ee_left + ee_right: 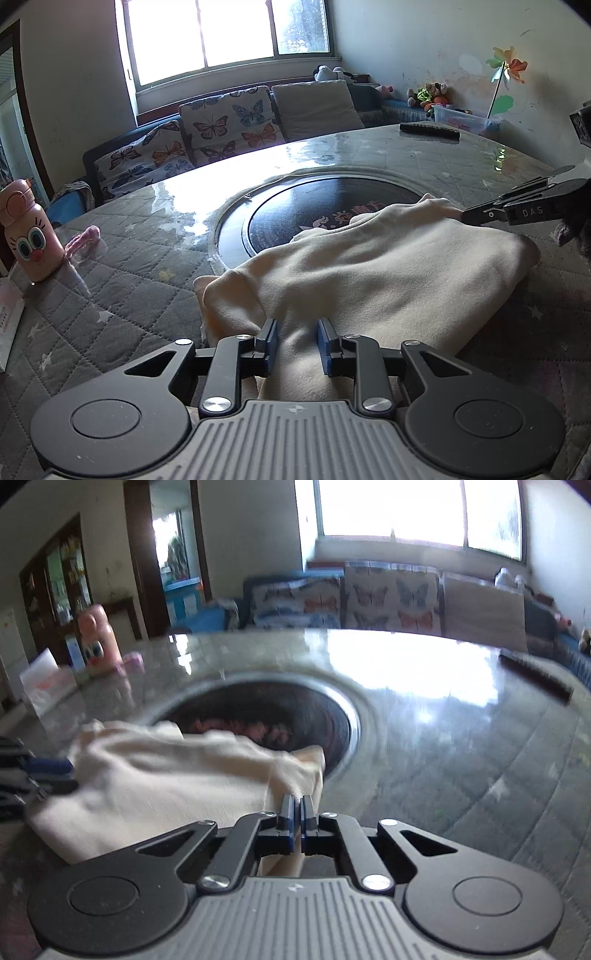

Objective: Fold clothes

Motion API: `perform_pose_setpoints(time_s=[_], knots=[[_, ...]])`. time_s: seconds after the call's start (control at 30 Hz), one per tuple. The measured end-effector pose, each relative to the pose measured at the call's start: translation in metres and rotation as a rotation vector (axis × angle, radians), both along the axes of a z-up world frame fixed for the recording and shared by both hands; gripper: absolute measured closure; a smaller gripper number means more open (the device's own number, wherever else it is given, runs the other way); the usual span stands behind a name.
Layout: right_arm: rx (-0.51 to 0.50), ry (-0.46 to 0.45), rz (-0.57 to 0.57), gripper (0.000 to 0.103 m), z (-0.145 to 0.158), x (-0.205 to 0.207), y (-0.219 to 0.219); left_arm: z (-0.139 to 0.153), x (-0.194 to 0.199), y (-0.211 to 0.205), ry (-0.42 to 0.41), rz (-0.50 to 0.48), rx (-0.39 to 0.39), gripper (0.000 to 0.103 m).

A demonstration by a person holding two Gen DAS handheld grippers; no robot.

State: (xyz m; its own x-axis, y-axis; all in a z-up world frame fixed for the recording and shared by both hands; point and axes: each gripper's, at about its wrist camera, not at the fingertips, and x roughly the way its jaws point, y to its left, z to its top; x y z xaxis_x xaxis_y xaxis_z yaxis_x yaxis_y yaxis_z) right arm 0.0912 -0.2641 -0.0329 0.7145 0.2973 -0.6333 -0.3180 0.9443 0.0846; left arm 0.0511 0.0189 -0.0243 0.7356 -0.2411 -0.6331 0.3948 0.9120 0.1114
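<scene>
A cream garment (pixel 369 273) lies bunched on the round table, partly over the dark centre disc (pixel 295 206). My left gripper (pixel 297 330) is open, its blue pads on either side of the garment's near edge. My right gripper (pixel 465 216) enters from the right and is shut on the garment's far corner. In the right wrist view the right gripper (pixel 297 805) pinches a fold of the cream garment (pixel 166 771), and the left gripper's fingers (pixel 40 771) show at the left edge. That view is blurred.
The table has a grey quilted cover (pixel 122 295) under glossy film. A pink bottle (pixel 31 236) and a pink cloth (pixel 86 238) stand at the left. A black remote (pixel 430 131) lies at the far right. A butterfly sofa (pixel 207 136) is behind.
</scene>
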Motion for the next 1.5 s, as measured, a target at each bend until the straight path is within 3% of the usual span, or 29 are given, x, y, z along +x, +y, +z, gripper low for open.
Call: perform_pose_setpoints(time_s=[0.43, 0.57, 0.73, 0.77, 0.83, 0.93, 1.0, 1.17, 1.37, 1.5], knots=[[0.025, -0.027, 0.079, 0.095, 0.016, 0.016, 0.020, 0.021, 0.019, -0.003, -0.003, 0.015, -0.051, 0.071], [0.011, 0.005, 0.073, 0.095, 0.003, 0.029, 0.025, 0.017, 0.035, -0.002, 0.024, 0.045, -0.050, 0.071], [0.043, 0.036, 0.047, 0.093, -0.005, 0.035, 0.014, 0.010, 0.046, 0.009, 0.068, 0.083, -0.092, 0.062], [0.043, 0.031, 0.047, 0.091, -0.004, 0.034, 0.013, 0.012, 0.045, 0.010, 0.067, 0.089, -0.103, 0.061], [0.053, 0.015, 0.038, 0.071, 0.001, 0.031, 0.009, 0.016, 0.042, 0.013, 0.054, 0.102, -0.110, 0.058], [0.057, -0.004, 0.018, 0.063, 0.005, 0.028, 0.004, 0.020, 0.035, 0.018, 0.041, 0.134, -0.116, 0.052], [0.053, 0.002, -0.002, 0.051, 0.003, 0.030, 0.000, 0.021, 0.032, 0.023, 0.040, 0.165, -0.122, 0.042], [0.066, 0.031, -0.016, 0.050, -0.004, 0.032, -0.006, 0.017, 0.027, 0.034, 0.058, 0.244, -0.149, 0.028], [0.061, 0.030, -0.005, 0.051, -0.009, 0.034, 0.000, 0.013, 0.025, 0.039, 0.085, 0.282, -0.190, 0.028], [0.064, 0.033, 0.007, 0.056, -0.009, 0.034, 0.004, 0.009, 0.026, 0.040, 0.108, 0.284, -0.217, 0.035]])
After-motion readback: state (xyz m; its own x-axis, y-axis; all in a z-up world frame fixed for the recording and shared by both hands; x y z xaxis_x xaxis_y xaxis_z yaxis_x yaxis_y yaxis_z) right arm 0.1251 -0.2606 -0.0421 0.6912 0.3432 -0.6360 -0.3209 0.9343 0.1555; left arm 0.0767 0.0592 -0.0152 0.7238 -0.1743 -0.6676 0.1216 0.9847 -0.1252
